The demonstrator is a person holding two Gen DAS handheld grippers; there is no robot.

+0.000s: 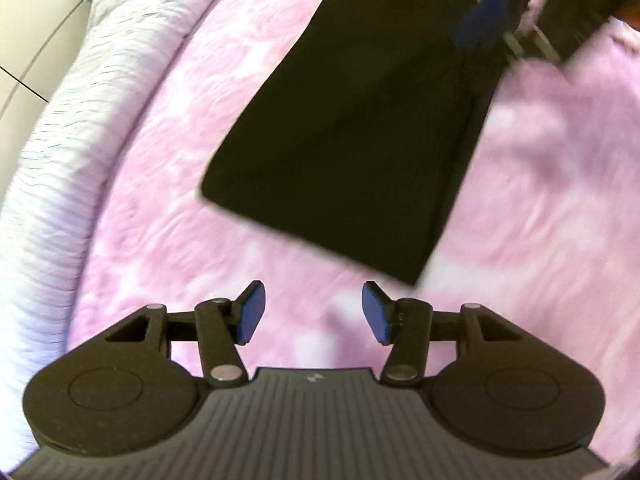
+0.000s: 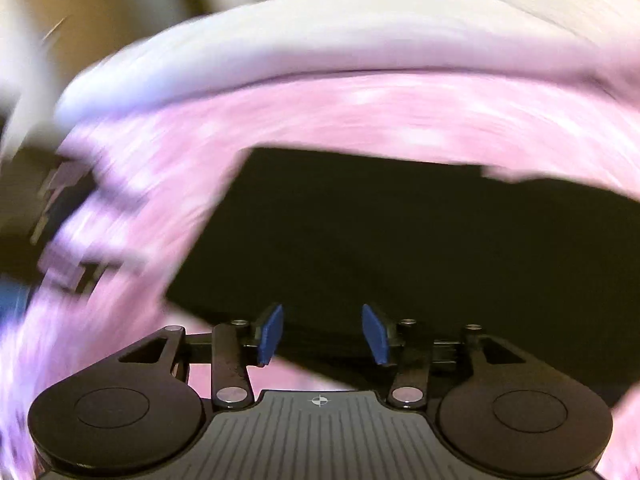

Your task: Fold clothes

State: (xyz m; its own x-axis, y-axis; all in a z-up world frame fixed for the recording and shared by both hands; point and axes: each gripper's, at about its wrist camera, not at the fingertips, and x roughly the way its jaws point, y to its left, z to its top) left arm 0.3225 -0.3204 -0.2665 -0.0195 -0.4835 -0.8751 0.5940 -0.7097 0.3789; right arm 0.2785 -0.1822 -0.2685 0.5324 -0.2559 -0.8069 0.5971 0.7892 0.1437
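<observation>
Black garment [image 1: 360, 128] flat on pink bed [image 1: 160, 160], folded narrow for next fold. Left gripper [image 1: 314, 314] at its 6 o'clock, fingers half-open, empty. Right gripper [image 2: 322, 334] over cloth, fingers half-open, gripping nothing.

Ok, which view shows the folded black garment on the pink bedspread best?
The left wrist view: the folded black garment lies nearly whole there, its near edge and corners clear. The right wrist view is blurred and shows the garment cut off at the right edge.

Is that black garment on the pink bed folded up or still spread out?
Folded. The black garment lies flat on the pink bedspread as a neat oblong with straight edges and a layered edge along one side; no tongs hold it.
</observation>
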